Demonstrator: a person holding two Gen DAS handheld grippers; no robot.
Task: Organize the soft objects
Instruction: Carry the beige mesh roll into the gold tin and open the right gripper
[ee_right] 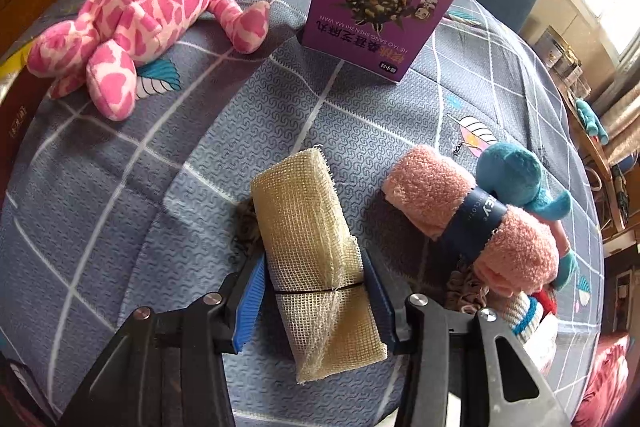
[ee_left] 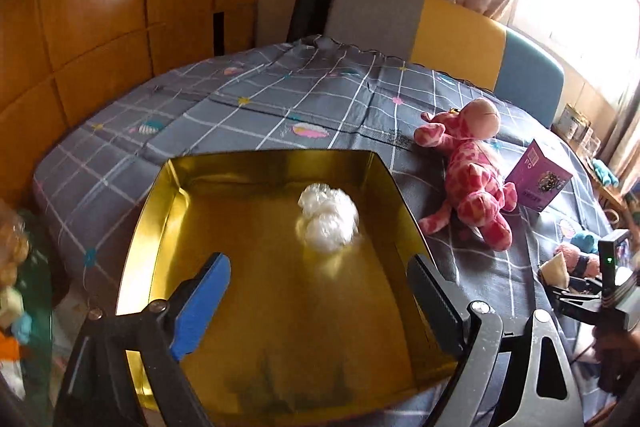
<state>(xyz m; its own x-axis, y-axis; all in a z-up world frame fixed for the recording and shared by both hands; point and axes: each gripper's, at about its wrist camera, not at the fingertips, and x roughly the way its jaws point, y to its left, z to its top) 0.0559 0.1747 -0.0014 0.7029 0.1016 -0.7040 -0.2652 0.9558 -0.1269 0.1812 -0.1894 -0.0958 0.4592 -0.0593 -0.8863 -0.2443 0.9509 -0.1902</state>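
Note:
A gold metal tray (ee_left: 272,163) lies on the grey checked cloth, and a white fluffy ball (ee_left: 328,217) rests loose on its floor. My left gripper (ee_left: 320,267) hovers over the tray's near half, open, with nothing between its fingers and the ball just beyond them. My right gripper (ee_right: 314,269) points down at a beige mesh roll (ee_right: 312,247) bound with a black band. Its pads press on both sides of the roll, which lies on the cloth. One end of this roll (ee_left: 554,267) shows at the right edge of the left wrist view.
A pink spotted plush giraffe (ee_left: 472,179) (ee_right: 152,15) lies right of the tray, with a purple box (ee_left: 538,179) (ee_right: 376,7) standing beside it. A pink towel roll (ee_right: 460,211) and a blue plush (ee_right: 516,175) lie right of the mesh roll. Chairs (ee_left: 456,39) stand behind the table.

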